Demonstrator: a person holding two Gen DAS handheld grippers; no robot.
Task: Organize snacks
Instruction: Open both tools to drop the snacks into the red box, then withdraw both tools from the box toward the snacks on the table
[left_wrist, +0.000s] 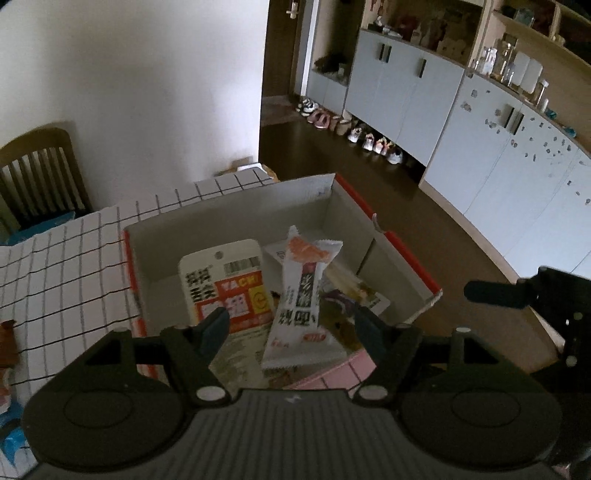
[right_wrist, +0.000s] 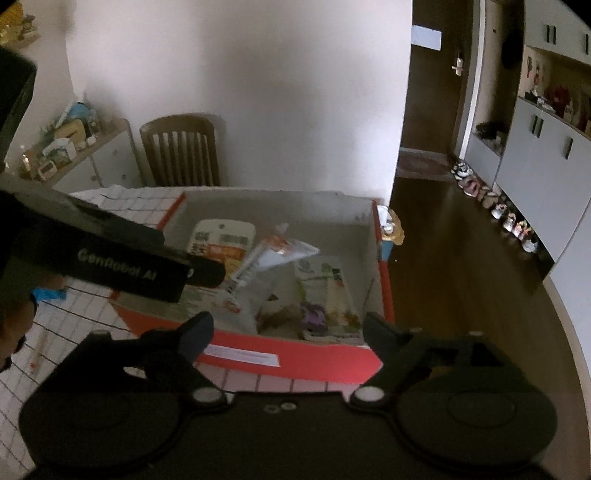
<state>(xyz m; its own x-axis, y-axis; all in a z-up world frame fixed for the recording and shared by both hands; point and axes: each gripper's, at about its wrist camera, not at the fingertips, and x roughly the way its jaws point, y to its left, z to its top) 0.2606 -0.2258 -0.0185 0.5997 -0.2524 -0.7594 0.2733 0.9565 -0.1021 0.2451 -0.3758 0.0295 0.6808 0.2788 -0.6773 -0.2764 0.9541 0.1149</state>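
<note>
Gridded tablecloth (left_wrist: 74, 258); snack-filled box (left_wrist: 155, 258)

Chair (right_wrist: 181, 153): wooden, slatted back, vs white wall, behind table.
Shoes (left_wrist: 354, 129): row on dark floor, along cabinet base.
Cabinets (left_wrist: 402, 88): pale grey doors, open shelves above w/ jars.
Side shelf (right_wrist: 70, 147): cluttered w/ small items, left of chair.

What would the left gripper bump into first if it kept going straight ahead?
Probably the white snack packet standing tilted in the box. It sits right between the left gripper's open fingers, though depth is hard to judge.
</note>
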